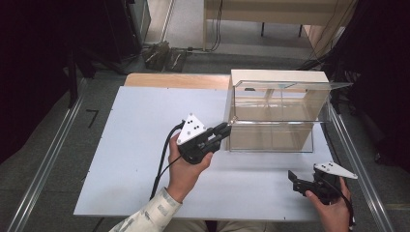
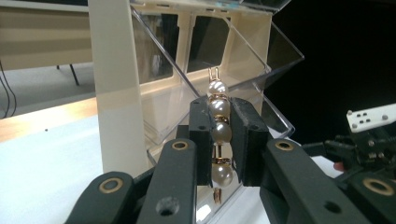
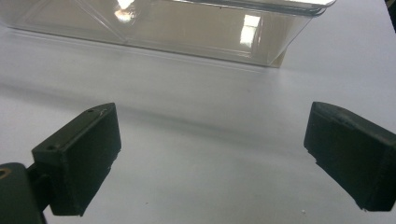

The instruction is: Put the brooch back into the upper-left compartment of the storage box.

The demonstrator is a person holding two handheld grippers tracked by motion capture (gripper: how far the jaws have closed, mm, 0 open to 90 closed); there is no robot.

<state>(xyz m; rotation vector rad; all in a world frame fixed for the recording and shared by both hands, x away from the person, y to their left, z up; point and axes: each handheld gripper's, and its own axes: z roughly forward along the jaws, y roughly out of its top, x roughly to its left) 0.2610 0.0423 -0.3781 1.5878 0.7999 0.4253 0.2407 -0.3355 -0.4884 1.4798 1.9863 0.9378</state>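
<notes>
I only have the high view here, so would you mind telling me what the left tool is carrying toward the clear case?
Observer: The left tool is shut on a pearl hair clip, a row of pearls with gold spacers, held upright between the pads.
Operator: Thank you. Is the clip inside the case yet?
Observer: Not yet; in the left gripper view it sits in front of the clear display case, facing the slanted clear panels.
Operator: And the right tool, is it gripping anything?
Observer: No; the right tool is open, with bare white table between its pads.
</notes>
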